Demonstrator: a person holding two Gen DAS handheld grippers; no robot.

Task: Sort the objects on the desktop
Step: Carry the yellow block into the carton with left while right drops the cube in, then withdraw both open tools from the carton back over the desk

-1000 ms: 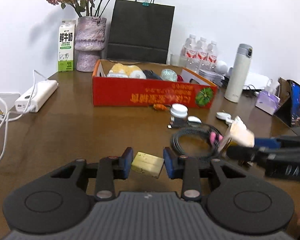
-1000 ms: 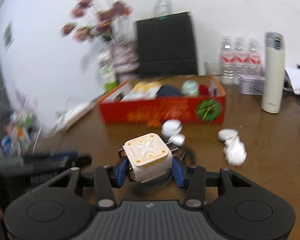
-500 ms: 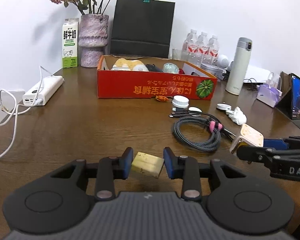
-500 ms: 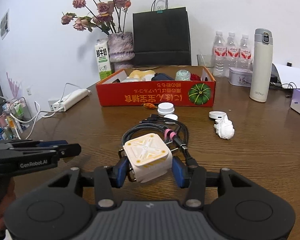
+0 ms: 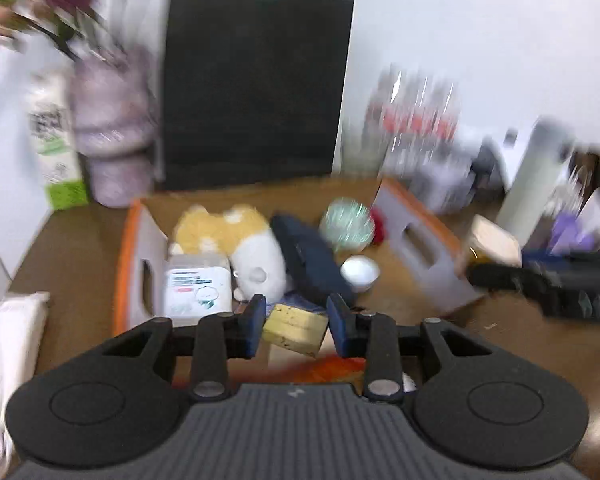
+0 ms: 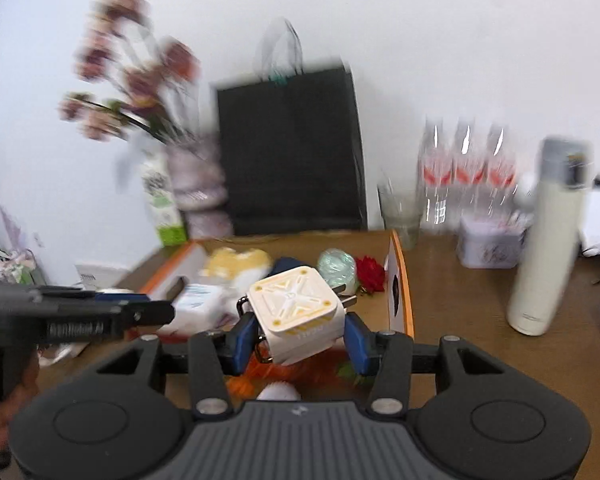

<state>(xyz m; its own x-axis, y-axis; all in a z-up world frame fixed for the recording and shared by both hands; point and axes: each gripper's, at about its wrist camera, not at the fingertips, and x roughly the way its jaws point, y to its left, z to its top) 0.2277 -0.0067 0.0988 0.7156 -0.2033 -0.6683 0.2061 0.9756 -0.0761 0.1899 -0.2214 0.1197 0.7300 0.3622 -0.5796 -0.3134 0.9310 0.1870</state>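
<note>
Both grippers hang over the red box, each with a thing to drop in.

Your left gripper point(image 5: 296, 330) squeezes the yellow block point(image 5: 294, 330) at 6 o'clock, over the red box point(image 5: 130, 280). Your right gripper point(image 6: 298, 338) squeezes the white charger point(image 6: 296, 314) at 6 o'clock too. Go lower, find a bare spot away from the plush toy point(image 5: 236, 248), then let go softly, one at a time. The pictures are blurry, and the box's front wall hides under your grippers.
</note>
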